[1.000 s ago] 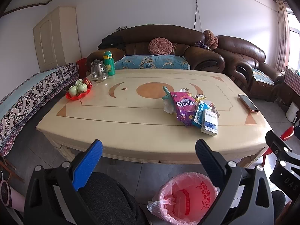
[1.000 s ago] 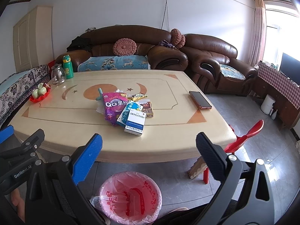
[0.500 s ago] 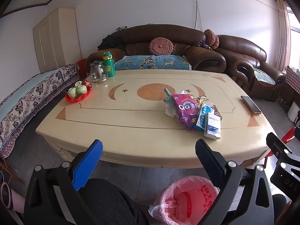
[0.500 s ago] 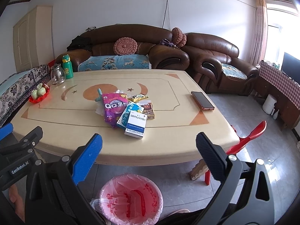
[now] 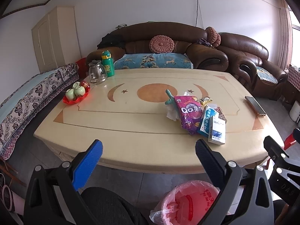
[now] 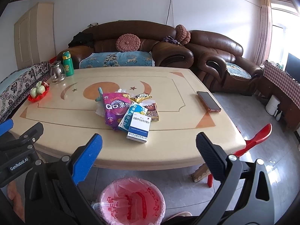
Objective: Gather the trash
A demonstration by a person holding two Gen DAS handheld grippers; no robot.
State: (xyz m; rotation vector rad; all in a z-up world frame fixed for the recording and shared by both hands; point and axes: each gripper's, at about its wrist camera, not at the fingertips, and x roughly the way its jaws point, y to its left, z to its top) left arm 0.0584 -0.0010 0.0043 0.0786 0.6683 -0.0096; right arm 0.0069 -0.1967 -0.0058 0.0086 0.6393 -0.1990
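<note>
Currently both claws, left claw (image 5: 148,148) and right claw (image 6: 149,143), are spread wide and empty, short of the worktop (image 6: 178,146). Trash pile (image 6: 129,112) lies mid-worktop; bin (image 6: 131,202) on floor below. Approach step: next, advance and grip the near white box (image 6: 139,129).

Left wrist view: looks from low at the near edge of the table (image 5: 131,150), across it to the sofa (image 5: 159,37); sits a bit more to the left.
Right wrist view: same way, from a bit more to the right; sees the red chair (image 6: 256,136) and window side.
Nearness: both well back from the pile of wrappers (image 6: 127,110).
Shared: table, pile, sofa, pink-lined bin (image 5: 187,200) below.
</note>
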